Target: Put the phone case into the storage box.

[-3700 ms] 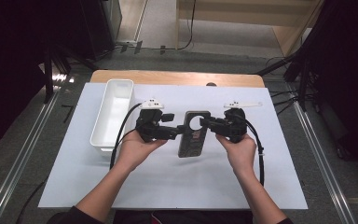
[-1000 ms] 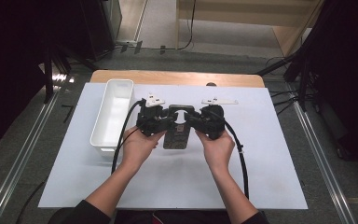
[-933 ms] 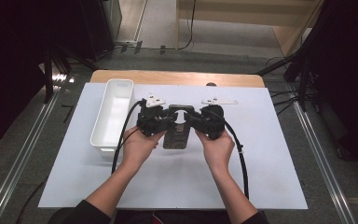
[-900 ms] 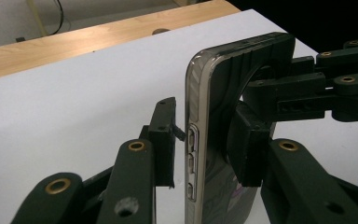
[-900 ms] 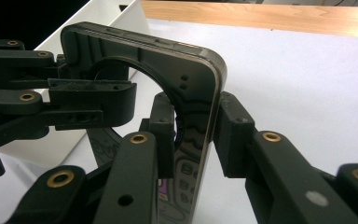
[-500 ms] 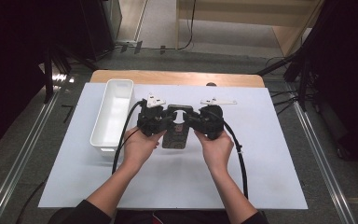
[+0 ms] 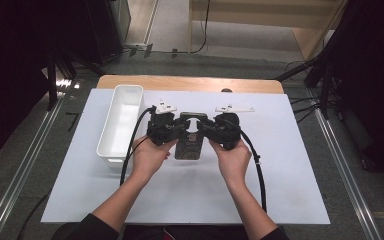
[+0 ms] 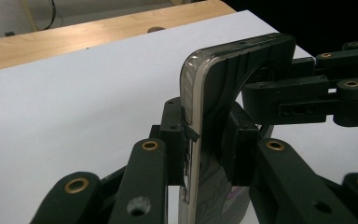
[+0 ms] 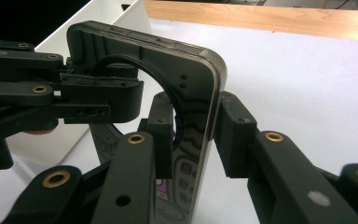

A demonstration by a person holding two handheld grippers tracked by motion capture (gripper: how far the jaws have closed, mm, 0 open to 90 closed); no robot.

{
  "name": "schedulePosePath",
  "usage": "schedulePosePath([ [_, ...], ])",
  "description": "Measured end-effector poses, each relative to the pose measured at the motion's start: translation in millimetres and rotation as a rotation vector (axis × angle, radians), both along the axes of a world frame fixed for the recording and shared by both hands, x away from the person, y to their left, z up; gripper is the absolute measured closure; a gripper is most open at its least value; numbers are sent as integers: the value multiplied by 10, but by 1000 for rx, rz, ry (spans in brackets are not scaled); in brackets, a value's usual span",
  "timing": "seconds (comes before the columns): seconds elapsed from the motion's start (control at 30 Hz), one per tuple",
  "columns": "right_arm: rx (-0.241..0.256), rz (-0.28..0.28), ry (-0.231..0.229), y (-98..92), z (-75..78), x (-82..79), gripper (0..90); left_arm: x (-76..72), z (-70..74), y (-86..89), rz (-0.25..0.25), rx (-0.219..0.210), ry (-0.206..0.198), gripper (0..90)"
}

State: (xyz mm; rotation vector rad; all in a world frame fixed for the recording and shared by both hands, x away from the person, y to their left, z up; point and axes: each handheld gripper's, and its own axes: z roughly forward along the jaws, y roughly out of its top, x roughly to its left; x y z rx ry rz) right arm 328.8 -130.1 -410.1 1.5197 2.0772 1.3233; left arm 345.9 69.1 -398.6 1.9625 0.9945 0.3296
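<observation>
A dark phone (image 7: 189,141) with a silver rim, in a black case, is held just above the white mat between both hands. My left gripper (image 7: 177,130) is shut on its left edge and my right gripper (image 7: 206,128) is shut on its right edge. In the left gripper view the phone (image 8: 205,140) stands edge-on, clamped between the two pads, and the right gripper (image 8: 261,100) comes in from the right onto the case. In the right gripper view the phone (image 9: 191,116) is pinched the same way, with the left gripper (image 9: 121,100) reaching in at the case's round opening.
A long white tray (image 7: 122,120) lies on the mat just left of my left hand. The white mat (image 7: 280,190) covers the table, and a wooden strip (image 7: 190,82) shows along the far edge. Black cables trail from both grippers toward the person.
Since 3.7 s ago both hands have shifted left with the phone and the grippers have drawn closer together. Over the last second nothing has visibly moved.
</observation>
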Motion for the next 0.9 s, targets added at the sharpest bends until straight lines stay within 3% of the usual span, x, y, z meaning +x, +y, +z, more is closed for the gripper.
schedulePosePath([
  [0.2, 5, 13, -8, -4, 3, 3, 627, 3, 5, 8, -4, -5, 3, 736],
  [0.5, 16, 37, 5, -38, -2, 14, 456, 12, 19, 27, -2, -11, 1, 737],
  [0.63, 11, 60, -10, -55, 11, 0, 381, 14, 31, 37, -2, -12, -1, 737],
  [0.9, 6, 91, -7, -127, 34, -34, 345, 25, 54, 65, -2, -17, -3, 737],
])
